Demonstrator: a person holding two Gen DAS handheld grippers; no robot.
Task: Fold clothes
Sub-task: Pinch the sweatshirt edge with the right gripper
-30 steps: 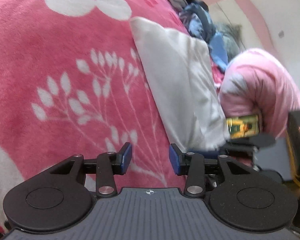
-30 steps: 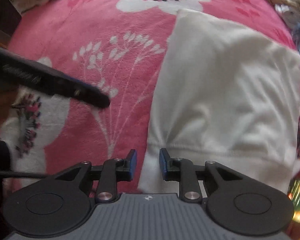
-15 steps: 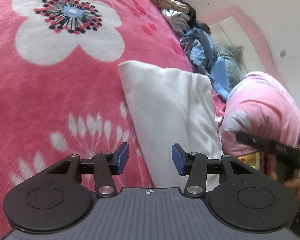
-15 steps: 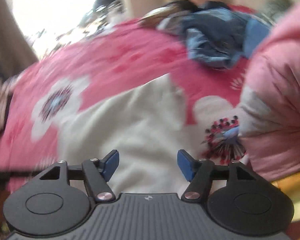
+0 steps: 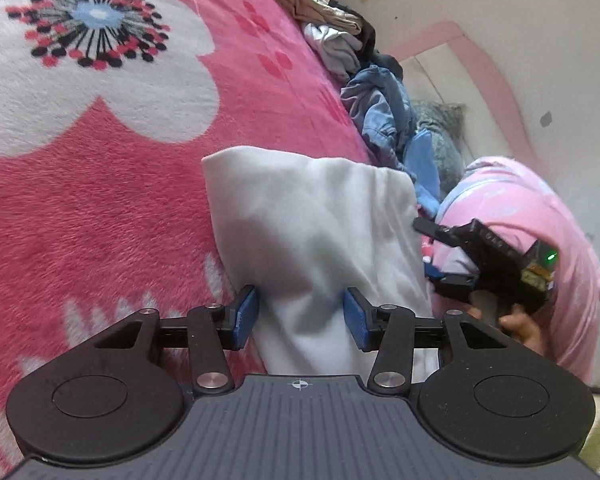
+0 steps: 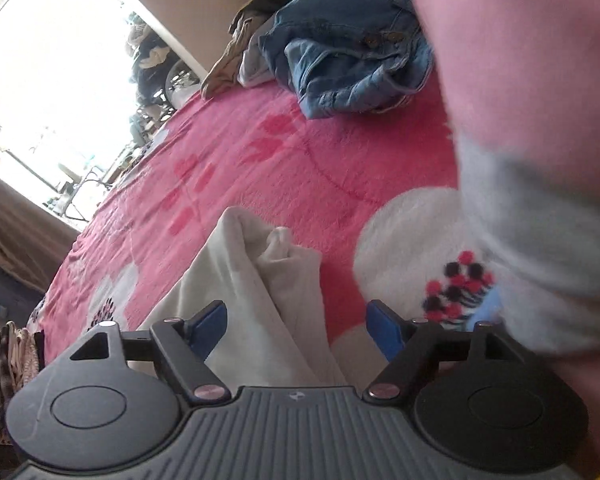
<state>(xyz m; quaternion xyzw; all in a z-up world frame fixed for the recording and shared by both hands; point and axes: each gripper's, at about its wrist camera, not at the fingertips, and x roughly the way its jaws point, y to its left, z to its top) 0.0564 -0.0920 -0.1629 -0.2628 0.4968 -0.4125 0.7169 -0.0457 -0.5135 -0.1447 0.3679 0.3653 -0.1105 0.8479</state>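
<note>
Two wrist views, one moment. Left wrist view: the left tool [image 5: 300, 318] hangs over the near end of a folded white garment [image 5: 312, 220] lying on a pink floral blanket [image 5: 100, 208] — its blue pads stand apart on either side of the cloth, released, pressing nothing. A pile of unfolded clothes [image 5: 374, 96] lies along the blanket's far edge; the right tool [image 5: 432, 250], held in a hand [image 5: 520, 326], sits beside the garment's right edge. Right wrist view: the right tool [image 6: 296, 330] has its jaws opening wide above the garment's [image 6: 256, 292] bunched end — cloth below them, ungripped. A denim jacket [image 6: 348, 48] lies beyond.
</note>
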